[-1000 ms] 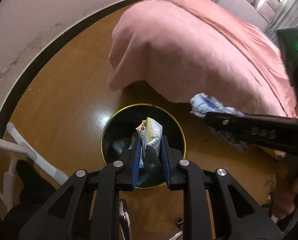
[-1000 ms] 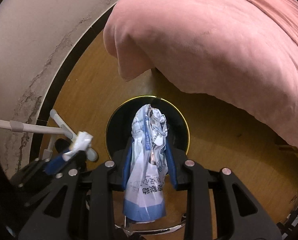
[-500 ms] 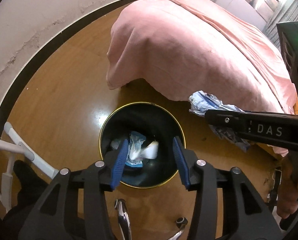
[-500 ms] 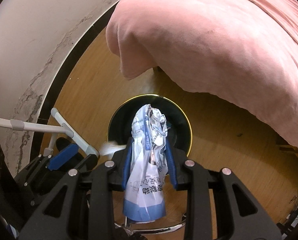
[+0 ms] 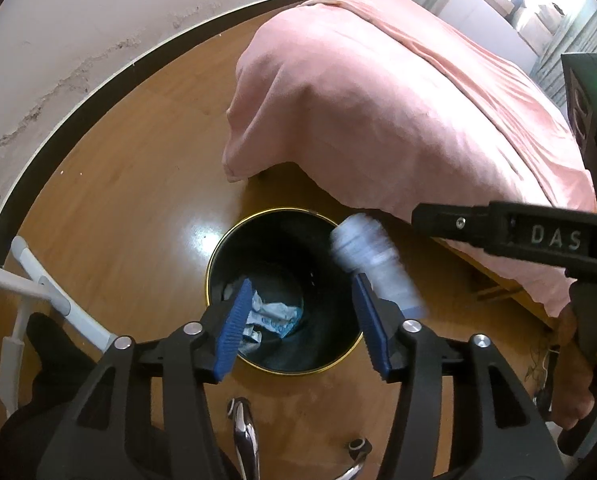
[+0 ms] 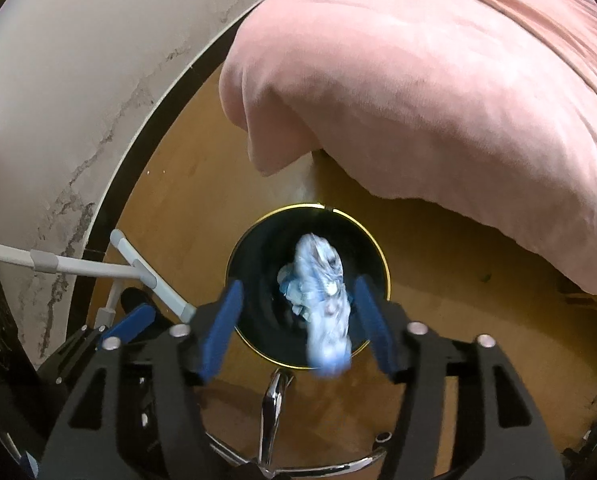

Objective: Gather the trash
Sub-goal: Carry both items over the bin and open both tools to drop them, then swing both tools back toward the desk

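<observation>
Wooden floor (image 5: 110,216) runs from a cracked white wall (image 5: 78,32) to a bed under a pink cover (image 5: 378,100), and a black bin with a gold rim (image 5: 218,256) stands on it close to the bed's corner.

I judge this to be the drop itself. My right gripper (image 6: 298,320) hangs above the bin's mouth with its jaws spread wide, holding nothing. A crumpled blue and white wrapper (image 6: 322,300) shows as a blur between them, loose in the air over the opening. From the left wrist view the same wrapper (image 5: 374,264) is smeared near the bin's right rim, so I cannot tell for sure that it will land inside rather than clip the edge.

My left gripper (image 5: 302,328) is also above the bin, pointing down into it, jaws apart and empty. Crumpled paper (image 5: 274,314) lies at the bottom of the bin, visible between my left fingers.

Both tools tilt steeply down at the floor, side by side, the right one crossing in from the right edge of the left view. A white metal frame (image 5: 58,300) sits by the wall to the left, and chrome chair legs (image 6: 274,404) show beneath me.

Next, I would check the wrapper has gone in, then lift both grippers clear and look for more trash. If it lands on the floor, one gripper must go down and pinch it again.
</observation>
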A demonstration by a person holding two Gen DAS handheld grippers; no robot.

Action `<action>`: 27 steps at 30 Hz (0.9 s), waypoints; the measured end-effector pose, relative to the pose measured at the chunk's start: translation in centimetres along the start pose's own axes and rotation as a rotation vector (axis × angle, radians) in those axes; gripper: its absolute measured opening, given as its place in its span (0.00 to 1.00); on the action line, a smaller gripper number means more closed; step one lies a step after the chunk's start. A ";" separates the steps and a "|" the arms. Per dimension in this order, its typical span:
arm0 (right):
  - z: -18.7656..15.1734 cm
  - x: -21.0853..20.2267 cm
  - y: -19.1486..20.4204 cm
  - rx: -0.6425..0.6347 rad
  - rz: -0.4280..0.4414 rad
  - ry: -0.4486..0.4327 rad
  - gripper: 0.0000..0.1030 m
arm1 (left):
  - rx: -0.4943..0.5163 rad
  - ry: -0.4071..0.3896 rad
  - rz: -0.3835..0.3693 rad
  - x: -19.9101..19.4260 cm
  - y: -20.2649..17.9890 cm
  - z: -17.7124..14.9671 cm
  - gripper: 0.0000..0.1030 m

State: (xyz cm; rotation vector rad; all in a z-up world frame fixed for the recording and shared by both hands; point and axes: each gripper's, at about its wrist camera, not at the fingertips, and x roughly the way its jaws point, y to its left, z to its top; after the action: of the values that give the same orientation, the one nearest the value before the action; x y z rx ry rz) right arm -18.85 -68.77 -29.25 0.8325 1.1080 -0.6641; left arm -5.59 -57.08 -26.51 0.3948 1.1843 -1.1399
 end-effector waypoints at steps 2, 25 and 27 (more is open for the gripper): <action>0.1 -0.4 0.1 0.001 0.001 -0.014 0.58 | 0.006 -0.016 -0.001 -0.4 -0.2 0.1 0.59; -3.7 -19.0 20.9 -0.466 0.182 -0.407 0.75 | 0.110 -0.393 0.341 -34.2 5.1 -6.9 0.89; -5.0 -19.2 25.7 -0.563 0.247 -0.389 0.75 | 0.007 -0.406 0.447 -37.8 9.4 -9.6 0.89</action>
State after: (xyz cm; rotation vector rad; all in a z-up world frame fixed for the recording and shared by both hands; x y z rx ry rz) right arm -6.64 -49.78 -5.96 0.3243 0.7611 -0.2629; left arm -0.31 -27.32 -0.06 0.3868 0.6903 -0.7840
